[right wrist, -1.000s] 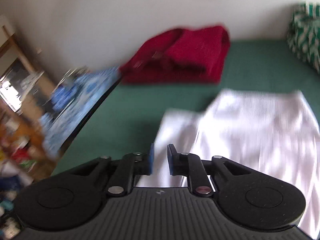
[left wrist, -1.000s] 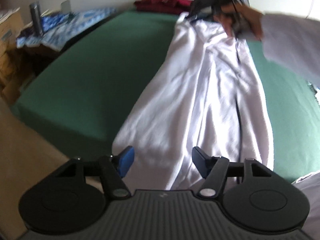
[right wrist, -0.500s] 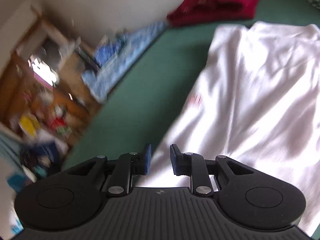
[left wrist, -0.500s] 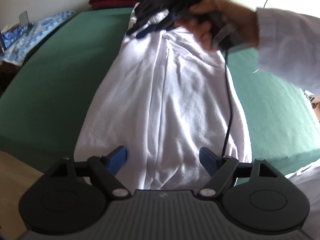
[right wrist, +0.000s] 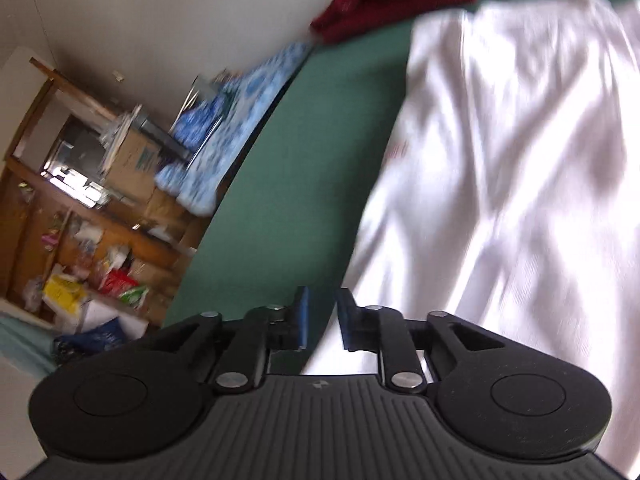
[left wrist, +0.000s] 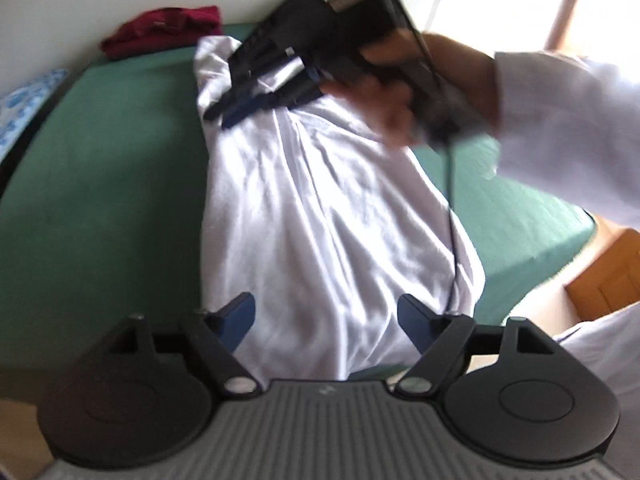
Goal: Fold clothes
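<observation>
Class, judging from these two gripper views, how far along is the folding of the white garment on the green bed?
Done: the white garment lies spread lengthwise on the green bed, and a red garment sits bundled by the wall. In hand: nothing. The left gripper is open over the near hem; the right gripper, jaws narrowly apart, nears the garment's side edge. Left: every fold, none visible yet.
</observation>
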A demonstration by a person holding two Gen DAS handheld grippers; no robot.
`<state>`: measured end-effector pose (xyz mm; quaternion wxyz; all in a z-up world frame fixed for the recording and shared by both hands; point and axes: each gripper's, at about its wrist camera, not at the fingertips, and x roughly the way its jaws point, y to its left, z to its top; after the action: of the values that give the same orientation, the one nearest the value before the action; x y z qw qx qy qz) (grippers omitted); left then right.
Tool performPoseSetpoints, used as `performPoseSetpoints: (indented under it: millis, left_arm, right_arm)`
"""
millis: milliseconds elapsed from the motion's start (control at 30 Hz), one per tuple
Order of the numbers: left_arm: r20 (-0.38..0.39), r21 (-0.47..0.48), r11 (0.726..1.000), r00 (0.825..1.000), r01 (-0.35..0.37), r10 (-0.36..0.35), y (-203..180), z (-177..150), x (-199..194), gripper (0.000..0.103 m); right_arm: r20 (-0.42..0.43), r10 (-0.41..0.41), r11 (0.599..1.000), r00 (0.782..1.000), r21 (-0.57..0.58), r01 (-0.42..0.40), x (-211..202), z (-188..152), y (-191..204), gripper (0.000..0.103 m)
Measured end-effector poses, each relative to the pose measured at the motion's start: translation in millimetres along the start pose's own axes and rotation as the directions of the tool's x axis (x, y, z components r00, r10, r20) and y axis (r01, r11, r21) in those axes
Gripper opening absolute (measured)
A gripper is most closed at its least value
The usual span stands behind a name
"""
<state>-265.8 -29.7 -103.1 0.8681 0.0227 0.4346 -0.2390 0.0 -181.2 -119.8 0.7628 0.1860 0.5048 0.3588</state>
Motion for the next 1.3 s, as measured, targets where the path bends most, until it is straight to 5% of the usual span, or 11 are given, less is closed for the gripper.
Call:
performPoseSetpoints:
  millis: [133,233,300,467,533,633,733,867,1067,1133,1300]
  left_arm:
    - [-0.042,0.082,0.988,0.991,0.128,-0.124,14.3,-8.3,3.0,0.080]
    - [-0.035,0.154,0.970,0.982,0.190,-0.187,11.2,-19.7,6.8,0.091]
    - [-0.034,0.176,0.955,0.971,0.238,-0.236,13.0,-26.9,1.9,0.096]
    - [-0.199,0.232,0.919,0.940,0.319,-0.276,1.7,-51.7,25.3,0.080]
    - [-0.212,0.270,0.915,0.946,0.300,-0.247,0.4,-62.9,17.9,0.076]
    - [-0.164,0.254,0.936,0.964,0.245,-0.208,15.9,-76.0,-2.3,0.092]
    - [-0.166,0.192,0.973,0.981,0.131,-0.099,41.5,-86.6,-5.4,0.091]
    - [-0.186,0.153,0.986,0.982,0.066,-0.037,56.9,-82.7,5.3,0.092]
    - [-0.183,0.181,0.983,0.982,-0.005,0.038,46.5,-75.3,12.3,0.093]
    - [-0.191,0.193,0.981,0.980,-0.023,0.060,40.1,-77.9,9.9,0.093]
    - [-0.162,0.198,0.980,0.985,-0.028,0.061,30.1,-87.6,-12.3,0.096]
  right_arm:
    - [0.082,-0.148,0.986,0.986,0.085,0.141,-3.4,-31.7,6.7,0.011]
    - [0.131,-0.200,0.976,0.971,0.107,0.187,-24.0,-60.5,24.0,0.036]
    - [0.115,-0.157,0.984,0.981,0.102,0.145,-33.0,-88.9,32.6,0.054]
    - [0.188,-0.236,0.971,0.953,0.090,0.222,-57.6,-154.3,43.8,0.034]
    - [0.227,-0.272,0.962,0.935,0.105,0.254,-65.5,-167.5,53.0,0.030]
    - [0.242,-0.212,0.977,0.947,0.088,0.197,-77.7,-191.4,61.6,0.034]
    - [0.194,-0.205,0.978,0.959,0.015,0.206,-71.9,-215.3,65.9,0.037]
    - [0.115,-0.258,0.962,0.959,-0.061,0.266,-44.9,-234.0,60.0,0.039]
    - [0.109,-0.259,0.956,0.960,-0.110,0.270,-3.0,-242.8,53.6,0.041]
    - [0.095,-0.255,0.962,0.962,-0.080,0.262,5.9,-243.9,48.9,0.007]
    - [0.103,-0.170,0.978,0.980,-0.102,0.180,-33.8,-263.4,61.9,0.004]
